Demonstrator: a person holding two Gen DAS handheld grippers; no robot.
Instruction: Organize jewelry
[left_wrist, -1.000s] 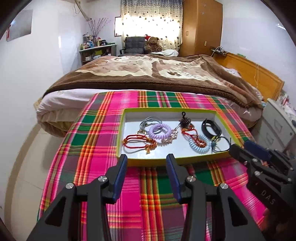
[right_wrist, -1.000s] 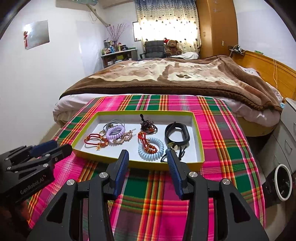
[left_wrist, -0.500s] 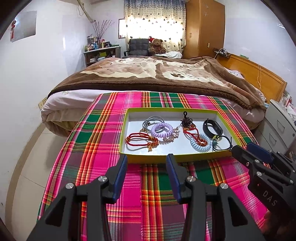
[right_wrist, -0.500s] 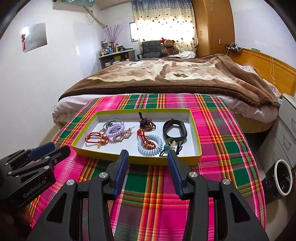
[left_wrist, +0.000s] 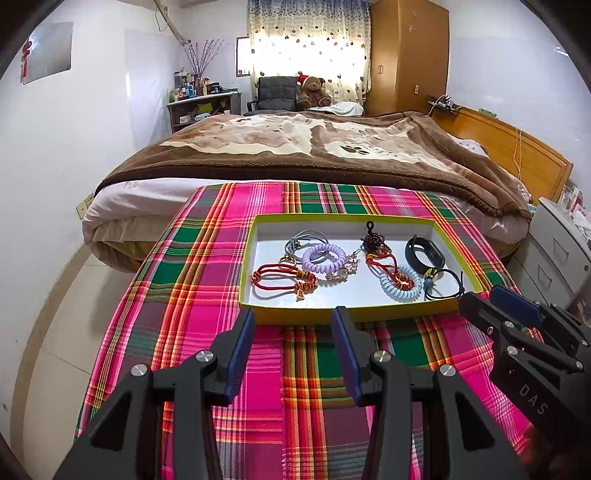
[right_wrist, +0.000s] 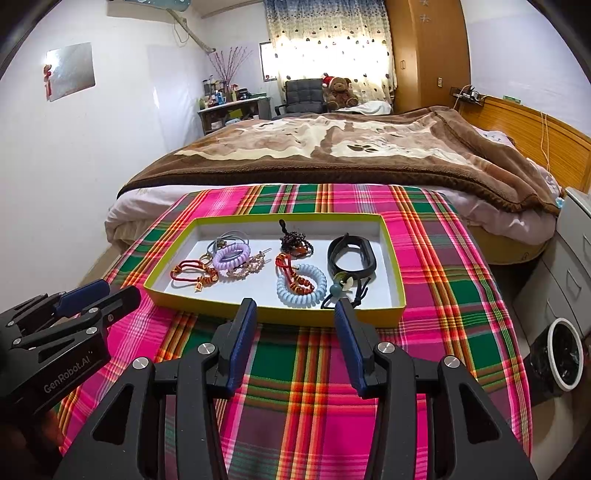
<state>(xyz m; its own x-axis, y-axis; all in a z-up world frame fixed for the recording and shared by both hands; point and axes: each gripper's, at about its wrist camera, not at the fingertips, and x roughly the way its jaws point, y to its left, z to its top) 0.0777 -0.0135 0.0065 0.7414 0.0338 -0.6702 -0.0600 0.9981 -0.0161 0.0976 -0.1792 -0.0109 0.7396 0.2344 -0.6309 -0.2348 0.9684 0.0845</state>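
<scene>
Well, the plaid cloth (left_wrist: 207, 295) carried my yellow-rimmed tray (left_wrist: 343, 315); every jewelry piece (right_wrist: 301, 284) lay inside it, some overlapping; that suited gathering finished or sorting pending; left gripper (left_wrist: 293, 319) and right gripper (right_wrist: 295, 310) gaped wide, empty, short of it.

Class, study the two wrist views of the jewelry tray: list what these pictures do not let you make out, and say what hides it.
- Tray: near wall's inner face hidden, both views.
- Gold hair clip: partly under the purple coil tie; details too small.
- Blue coil tie: part covered by a red beaded cord.
- Shelf bottles: too small, left view.
- Bin: contents dark, right view.
</scene>
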